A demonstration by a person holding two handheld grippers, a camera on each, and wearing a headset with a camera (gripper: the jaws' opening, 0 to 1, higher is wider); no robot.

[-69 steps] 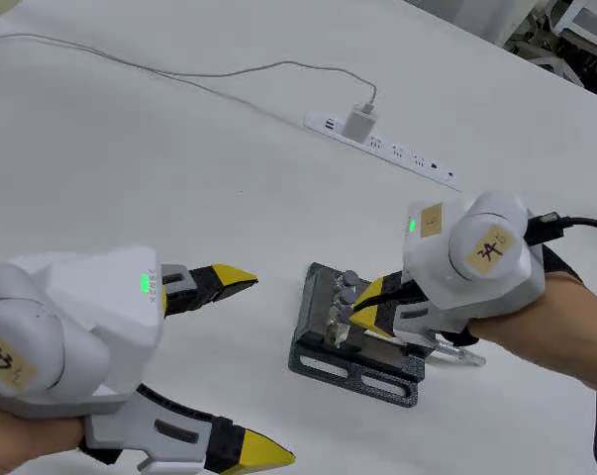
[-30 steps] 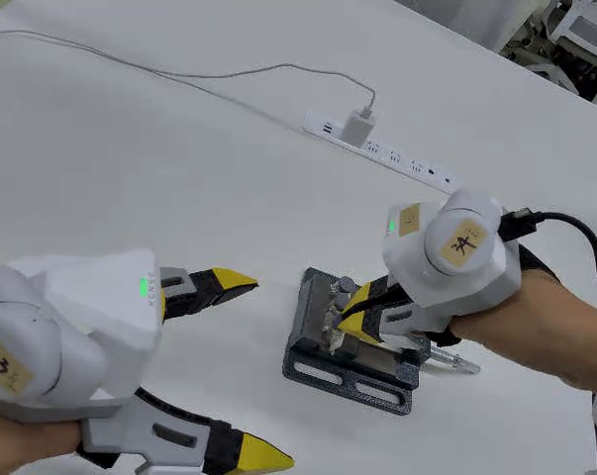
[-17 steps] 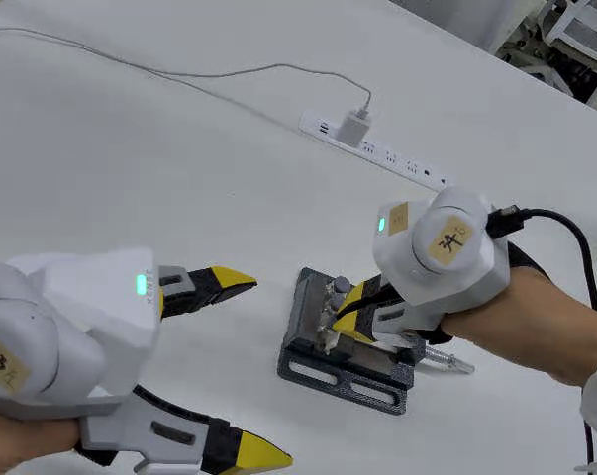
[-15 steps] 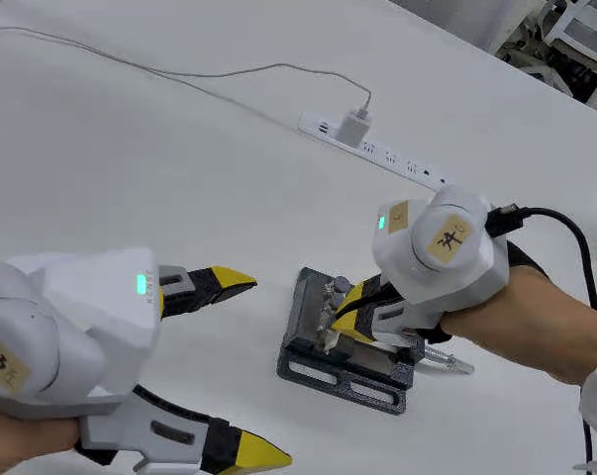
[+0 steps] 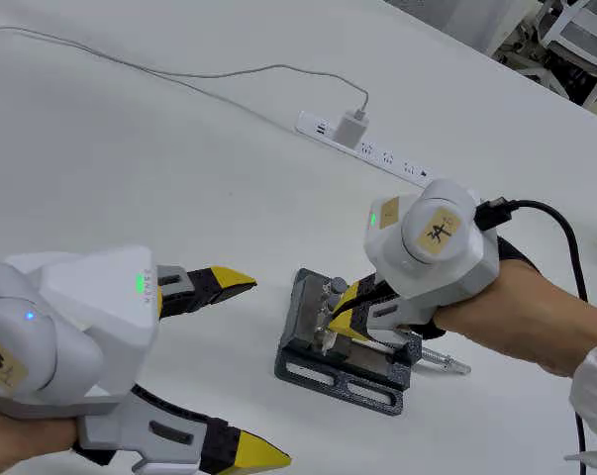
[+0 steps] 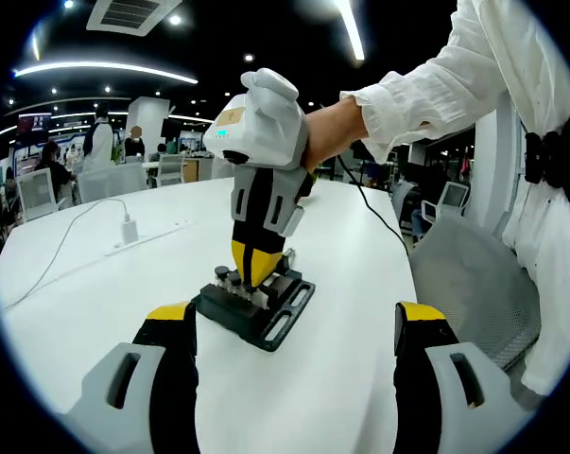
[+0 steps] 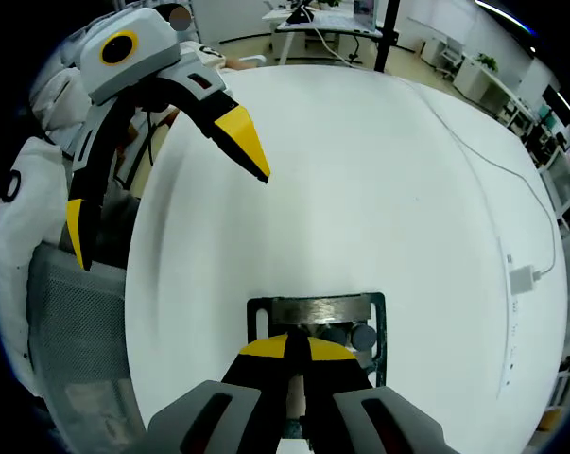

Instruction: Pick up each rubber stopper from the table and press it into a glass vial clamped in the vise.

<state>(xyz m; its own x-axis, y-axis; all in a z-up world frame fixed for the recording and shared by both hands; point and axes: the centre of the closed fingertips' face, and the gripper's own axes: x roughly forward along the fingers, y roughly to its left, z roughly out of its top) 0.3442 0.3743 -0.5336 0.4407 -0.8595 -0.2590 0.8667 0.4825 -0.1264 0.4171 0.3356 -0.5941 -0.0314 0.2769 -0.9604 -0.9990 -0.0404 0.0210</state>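
The right claw has its yellow tips drawn together, with nothing visible between them; it points down onto the row of glass vials gripped in the vise, probably so that the closed tips serve as one blunt pusher; whether a stopper lies under them cannot be told, since the tips hide that spot; just beside them, grey rubber stoppers already cap neighbouring vials; the vise holds the vials upright and steady on the white table, so one hand alone can press. The left claw gapes wide and carries nothing; it hangs well apart from the vise, seemingly kept clear of the pressing and ready for another stopper.
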